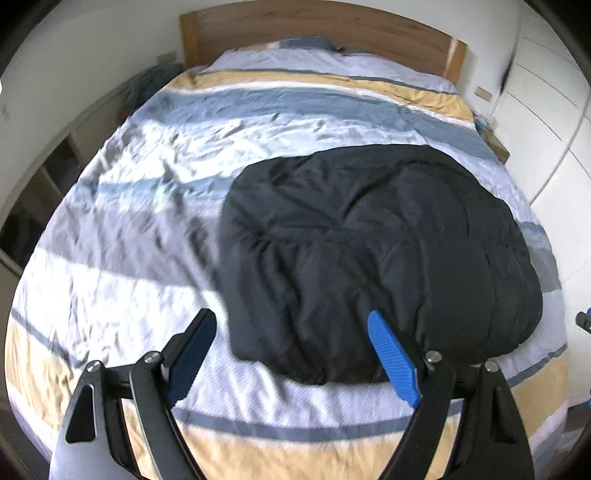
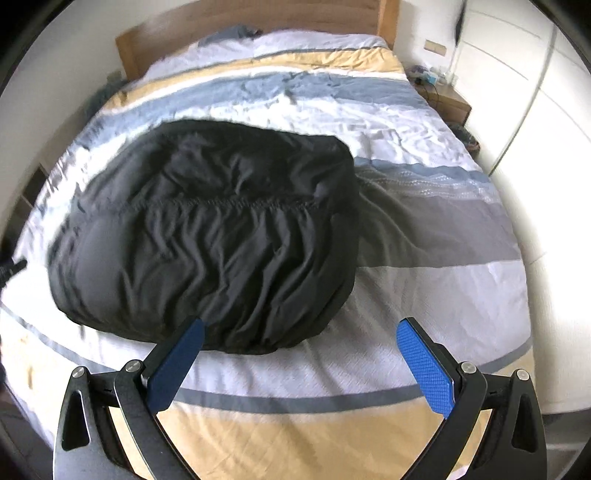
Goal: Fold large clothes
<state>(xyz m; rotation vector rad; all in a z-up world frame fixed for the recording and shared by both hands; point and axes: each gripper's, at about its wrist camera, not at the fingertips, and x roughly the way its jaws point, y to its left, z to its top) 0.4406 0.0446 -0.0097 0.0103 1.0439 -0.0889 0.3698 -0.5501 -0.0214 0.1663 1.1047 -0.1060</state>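
A black padded garment [image 1: 380, 254], folded into a puffy rounded bundle, lies on a bed covered with a striped duvet [image 1: 147, 206] in white, grey-blue, grey and pale yellow bands. In the left wrist view the bundle fills the area from the centre out towards 3 o'clock, its near edge running down towards 6 o'clock. The left gripper [image 1: 293, 328] hovers over that near edge with its jaws spread wide and nothing between them; its blue-padded fingers [image 1: 393, 360] frame the bundle's lower left corner. In the right wrist view the same garment [image 2: 207, 236] sits from the centre towards 9 o'clock, with a gathered seam crossing its middle. The right gripper [image 2: 301, 334] is also wide open and empty, above the bundle's lower right corner and the bare duvet [image 2: 424, 291] beside it. A wooden headboard [image 1: 317, 29] stands at 12 o'clock in both views, and white wardrobe doors [image 2: 517, 92] rise at about 2 o'clock. Both views are slightly blurred.
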